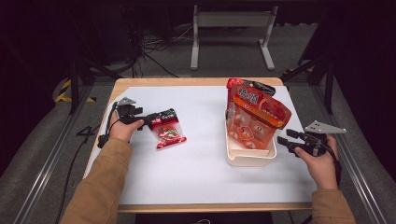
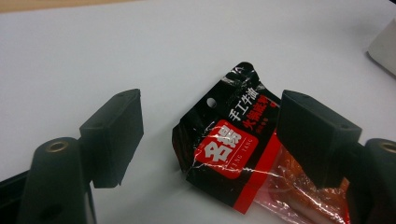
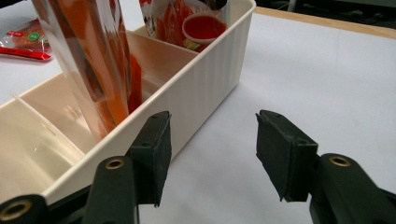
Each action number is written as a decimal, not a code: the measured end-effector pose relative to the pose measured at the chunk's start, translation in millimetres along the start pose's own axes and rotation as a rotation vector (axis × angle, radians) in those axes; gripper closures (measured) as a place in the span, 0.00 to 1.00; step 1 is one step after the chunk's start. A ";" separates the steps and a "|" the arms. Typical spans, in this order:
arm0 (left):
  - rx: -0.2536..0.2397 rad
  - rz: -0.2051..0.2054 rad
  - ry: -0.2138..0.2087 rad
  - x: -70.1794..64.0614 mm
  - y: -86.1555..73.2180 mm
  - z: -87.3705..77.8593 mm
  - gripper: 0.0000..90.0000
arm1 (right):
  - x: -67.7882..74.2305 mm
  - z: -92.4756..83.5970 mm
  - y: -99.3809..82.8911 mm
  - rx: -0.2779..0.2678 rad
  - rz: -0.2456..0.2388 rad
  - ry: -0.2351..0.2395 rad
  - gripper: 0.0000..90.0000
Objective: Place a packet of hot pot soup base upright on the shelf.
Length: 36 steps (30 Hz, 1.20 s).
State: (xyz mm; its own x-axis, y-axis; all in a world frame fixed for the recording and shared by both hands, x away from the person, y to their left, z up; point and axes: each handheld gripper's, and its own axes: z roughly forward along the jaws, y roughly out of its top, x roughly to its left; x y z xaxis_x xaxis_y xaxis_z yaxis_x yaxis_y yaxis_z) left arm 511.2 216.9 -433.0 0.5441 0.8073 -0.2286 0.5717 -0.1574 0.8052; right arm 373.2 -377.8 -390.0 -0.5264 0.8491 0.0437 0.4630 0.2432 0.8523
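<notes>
Your left gripper (image 2: 210, 140) stands spread around the small black-and-red plastic sachet (image 1: 167, 128) near the left edge of the white-covered wooden tabletop (image 1: 196, 163); your right gripper (image 3: 212, 154) gapes empty beside the cream plastic bin (image 1: 247, 156), dark grey carpet all around

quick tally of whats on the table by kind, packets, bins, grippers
snack packets: 3, one small packet lying on the table by the left gripper, two packets in the bin
bins: 1, a cream bin
grippers: 2, the second being the right gripper
total: 6
</notes>
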 end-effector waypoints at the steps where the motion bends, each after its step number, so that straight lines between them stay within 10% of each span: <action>1: 0.011 -0.001 0.004 0.8 -0.6 2.4 0.27 | -0.6 0.7 -0.3 0.003 0.000 0.001 0.51; 21: 0.092 -0.070 -0.028 9.2 -10.7 23.8 0.29 | -0.5 7.7 0.6 0.013 0.005 0.016 0.49; 36: 0.064 -0.019 -0.080 2.6 -10.4 23.6 0.68 | 0.2 9.6 0.1 0.021 0.003 0.023 0.48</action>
State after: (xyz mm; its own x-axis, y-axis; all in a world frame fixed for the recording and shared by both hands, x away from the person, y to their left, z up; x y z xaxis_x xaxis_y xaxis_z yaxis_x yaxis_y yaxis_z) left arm 521.2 207.2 -454.9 0.5782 0.7631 -0.2886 0.6194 -0.1803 0.7641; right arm 380.0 -373.1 -394.9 -0.5415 0.8387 0.0581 0.4791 0.2511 0.8411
